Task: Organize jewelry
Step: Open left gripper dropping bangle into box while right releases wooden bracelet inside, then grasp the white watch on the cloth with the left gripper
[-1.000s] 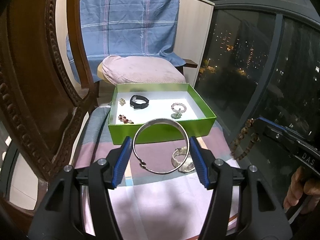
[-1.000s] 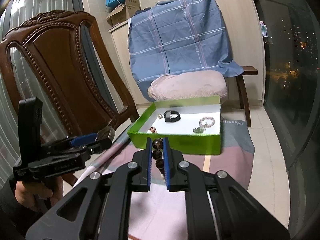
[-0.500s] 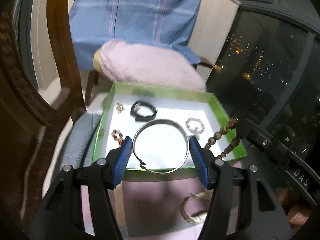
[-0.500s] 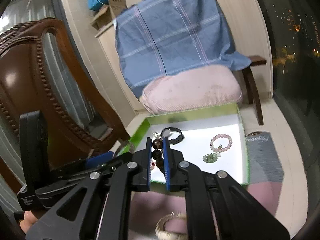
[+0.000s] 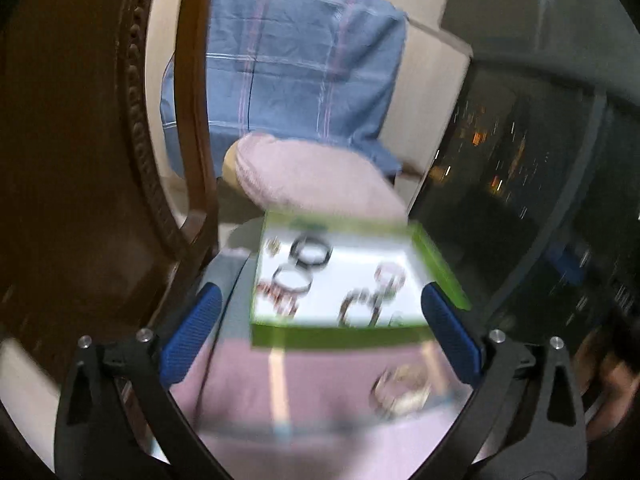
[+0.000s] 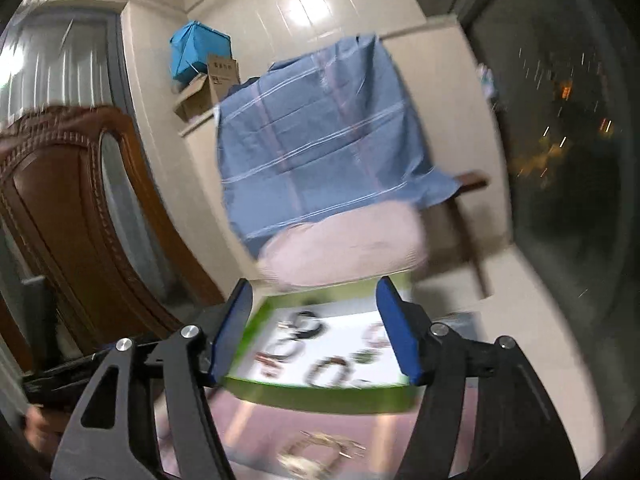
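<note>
Both views are blurred by motion. A green box (image 5: 340, 338) with a white floor holds several pieces: a black band (image 5: 312, 252), a silver bangle (image 5: 291, 280), a dark bead bracelet (image 5: 362, 308) and a pink bead bracelet (image 5: 390, 274). My left gripper (image 5: 318, 336) is open and empty in front of the box. My right gripper (image 6: 320, 328) is open and empty above the box (image 6: 320, 394). A pale metal bracelet (image 5: 402, 390) lies on the pink cloth in front of the box; it also shows in the right wrist view (image 6: 316, 454).
A carved wooden chair back (image 5: 100, 160) stands close on the left. A pink cushion (image 5: 316, 180) and a blue checked cloth (image 5: 280, 72) are behind the box. A dark window (image 5: 540, 160) is on the right. Cardboard boxes (image 6: 208, 84) sit on a cabinet.
Both grippers have opened. The silver bangle has left my left gripper and the dark bead bracelet my right; both now lie in the box. Both grippers have pulled back.
</note>
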Demonstrator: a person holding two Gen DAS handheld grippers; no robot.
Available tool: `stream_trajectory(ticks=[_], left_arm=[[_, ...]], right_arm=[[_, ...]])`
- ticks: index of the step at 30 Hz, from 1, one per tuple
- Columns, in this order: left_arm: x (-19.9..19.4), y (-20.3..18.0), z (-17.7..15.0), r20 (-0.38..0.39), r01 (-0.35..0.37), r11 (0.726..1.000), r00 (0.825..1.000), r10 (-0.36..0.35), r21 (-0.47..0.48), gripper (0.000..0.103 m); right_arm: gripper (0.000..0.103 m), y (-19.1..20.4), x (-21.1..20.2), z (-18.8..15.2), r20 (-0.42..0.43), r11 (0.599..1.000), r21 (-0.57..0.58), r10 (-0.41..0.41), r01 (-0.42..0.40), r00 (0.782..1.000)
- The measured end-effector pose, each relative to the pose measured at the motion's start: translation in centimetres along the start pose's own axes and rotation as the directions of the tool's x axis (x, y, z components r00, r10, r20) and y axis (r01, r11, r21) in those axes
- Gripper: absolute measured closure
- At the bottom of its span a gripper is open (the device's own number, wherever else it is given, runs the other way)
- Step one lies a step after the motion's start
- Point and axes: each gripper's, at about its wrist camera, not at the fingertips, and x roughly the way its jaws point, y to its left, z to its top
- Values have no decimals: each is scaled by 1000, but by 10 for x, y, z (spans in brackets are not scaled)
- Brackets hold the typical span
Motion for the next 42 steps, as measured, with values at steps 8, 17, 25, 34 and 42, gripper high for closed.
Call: stream_trajectory(ticks=[8,17,25,34,42], left_arm=[[3,-59,-61,-110,-20,978,993,44,206,4],[20,-79,-81,-154,-12,982,987,42,186,4],[49,-96,-89,-212,11,986,977,25,164,4],[115,-117,-106,-321,-21,990,945,67,142,8],[129,-101,-104,-319,-11,998,947,31,64,42]], right_arm=[[36,-5,-42,-20,-32,994,-71,-86,83,996],[36,-12,-50,-24,-55,991,-83,-106,101,993],[36,-14,-46,-26,-79,988,-102,-128,120,989],[36,-18,-39,-28,-111,989,-94,-128,118,986],[36,-16,-31,-31,-144,989,-105,-116,101,983]])
